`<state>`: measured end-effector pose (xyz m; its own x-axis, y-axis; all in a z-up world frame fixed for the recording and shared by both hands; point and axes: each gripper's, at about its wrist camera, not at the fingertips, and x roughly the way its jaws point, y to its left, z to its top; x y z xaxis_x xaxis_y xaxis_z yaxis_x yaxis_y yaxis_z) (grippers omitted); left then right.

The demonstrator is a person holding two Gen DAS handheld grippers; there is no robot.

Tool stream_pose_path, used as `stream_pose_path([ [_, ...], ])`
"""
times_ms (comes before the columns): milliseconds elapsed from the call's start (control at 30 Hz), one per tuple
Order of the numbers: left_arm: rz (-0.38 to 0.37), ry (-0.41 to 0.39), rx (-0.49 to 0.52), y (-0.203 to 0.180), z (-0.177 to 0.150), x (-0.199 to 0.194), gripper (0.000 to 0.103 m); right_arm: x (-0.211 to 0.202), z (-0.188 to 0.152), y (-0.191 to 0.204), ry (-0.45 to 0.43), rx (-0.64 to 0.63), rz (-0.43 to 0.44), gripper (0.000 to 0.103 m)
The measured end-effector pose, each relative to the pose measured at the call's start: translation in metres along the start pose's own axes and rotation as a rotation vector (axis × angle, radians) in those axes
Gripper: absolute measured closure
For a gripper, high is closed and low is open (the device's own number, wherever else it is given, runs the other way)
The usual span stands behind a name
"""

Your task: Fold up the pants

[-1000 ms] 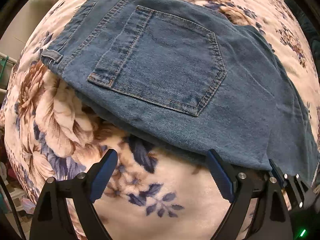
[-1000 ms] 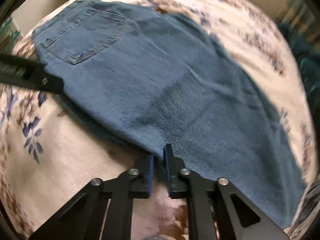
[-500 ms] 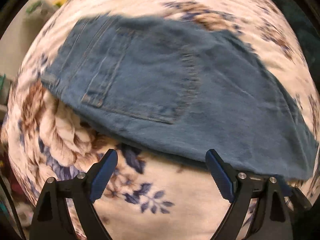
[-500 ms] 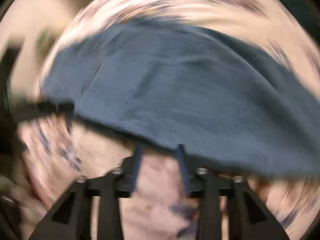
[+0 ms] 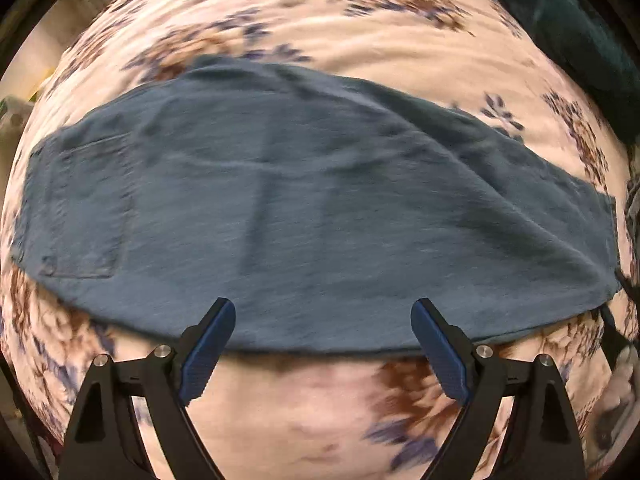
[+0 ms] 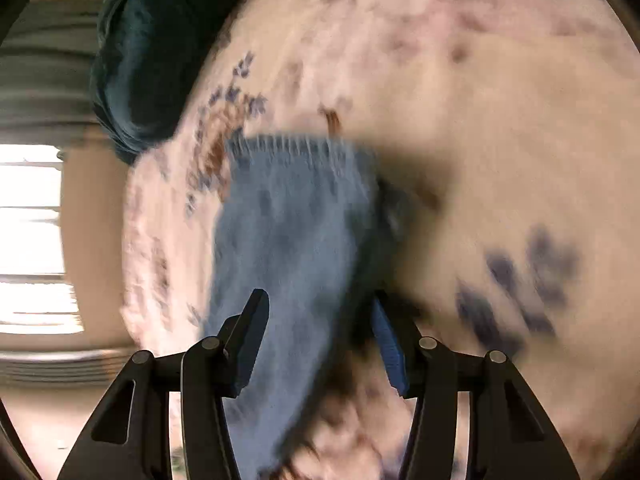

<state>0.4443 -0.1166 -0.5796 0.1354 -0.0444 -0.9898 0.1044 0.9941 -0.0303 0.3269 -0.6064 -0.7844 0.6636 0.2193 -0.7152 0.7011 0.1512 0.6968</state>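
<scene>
Blue jeans lie folded lengthwise across the floral blanket, with the back pocket at the far left. My left gripper hangs wide open over the jeans' near edge, with nothing between its pads. In the blurred right wrist view, the leg end with its frayed hem runs away from my right gripper. Its jaws are opening. The denim lies under and between the fingers, and the pads do not press on it.
A dark teal cushion or throw lies at the blanket's far right edge, also seen as the teal bundle in the right wrist view. A bright window is at the left there. Bare floral blanket spreads beyond the hem.
The left gripper slid right along the jeans, so the pocket sits far left. The right gripper went from shut to open, rolled over, and swung to the hem end of the leg.
</scene>
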Motion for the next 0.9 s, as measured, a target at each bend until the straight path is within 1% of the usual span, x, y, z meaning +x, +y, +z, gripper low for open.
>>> stream_pose_path([
  [67, -0.002, 0.005, 0.015, -0.015, 0.003, 0.004, 0.013, 0.025, 0.012, -0.009, 0.041, 0.042, 0.024, 0.048],
  [100, 0.001, 0.004, 0.029, -0.024, 0.005, 0.006, 0.013, 0.034, 0.015, -0.011, 0.041, 0.055, 0.044, 0.052],
  [133, 0.007, 0.0, 0.043, -0.03, 0.005, 0.006, 0.013, 0.036, 0.015, -0.01, 0.026, 0.044, 0.05, 0.083],
  [167, 0.014, -0.002, 0.056, -0.036, 0.006, 0.006, 0.013, 0.038, 0.017, -0.006, 0.025, 0.019, 0.051, 0.091],
  [233, 0.022, 0.0, 0.071, -0.043, 0.008, 0.008, 0.013, 0.03, 0.021, -0.001, -0.019, 0.001, 0.059, 0.093],
  [267, 0.027, 0.001, 0.076, -0.045, 0.01, 0.01, 0.013, 0.019, 0.019, -0.007, -0.053, 0.002, 0.062, 0.093],
  [333, 0.032, 0.009, 0.076, -0.049, 0.013, 0.014, 0.013, 0.026, 0.018, -0.029, -0.021, 0.076, 0.097, 0.093],
  [367, 0.033, 0.012, 0.073, -0.05, 0.015, 0.015, 0.013, 0.033, 0.019, -0.04, 0.008, 0.119, 0.142, 0.093],
  [400, 0.036, 0.015, 0.069, -0.05, 0.016, 0.015, 0.013, 0.035, 0.023, -0.042, 0.026, 0.124, 0.164, 0.093],
  [467, 0.038, 0.015, 0.064, -0.052, 0.019, 0.015, 0.013, 0.035, 0.032, -0.036, 0.07, 0.103, 0.161, 0.089],
  [533, 0.04, 0.009, 0.063, -0.055, 0.023, 0.015, 0.013, 0.03, 0.037, -0.026, 0.115, 0.055, 0.113, 0.087],
  [567, 0.044, 0.007, 0.066, -0.055, 0.023, 0.013, 0.013, 0.026, 0.039, -0.02, 0.138, 0.019, 0.073, 0.085],
  [600, 0.048, 0.005, 0.071, -0.056, 0.023, 0.012, 0.013, 0.023, 0.04, -0.01, 0.163, -0.028, 0.002, 0.083],
  [633, 0.052, 0.001, 0.076, -0.058, 0.024, 0.011, 0.013, 0.016, 0.042, 0.0, 0.166, -0.066, -0.046, 0.083],
  [700, 0.061, -0.011, 0.08, -0.064, 0.026, 0.007, 0.013, 0.009, 0.044, 0.028, 0.186, -0.171, -0.201, 0.083],
  [733, 0.062, -0.018, 0.083, -0.066, 0.026, 0.009, 0.013, 0.007, 0.044, 0.04, 0.187, -0.204, -0.239, 0.082],
  [767, 0.063, -0.022, 0.087, -0.07, 0.027, 0.009, 0.013, 0.006, 0.043, 0.057, 0.186, -0.261, -0.301, 0.083],
  [867, 0.054, -0.025, 0.088, -0.085, 0.035, 0.012, 0.013, 0.018, 0.041, 0.097, 0.228, -0.387, -0.48, 0.082],
  [900, 0.044, -0.022, 0.084, -0.089, 0.038, 0.013, 0.013, 0.019, 0.038, 0.106, 0.244, -0.414, -0.518, 0.081],
])
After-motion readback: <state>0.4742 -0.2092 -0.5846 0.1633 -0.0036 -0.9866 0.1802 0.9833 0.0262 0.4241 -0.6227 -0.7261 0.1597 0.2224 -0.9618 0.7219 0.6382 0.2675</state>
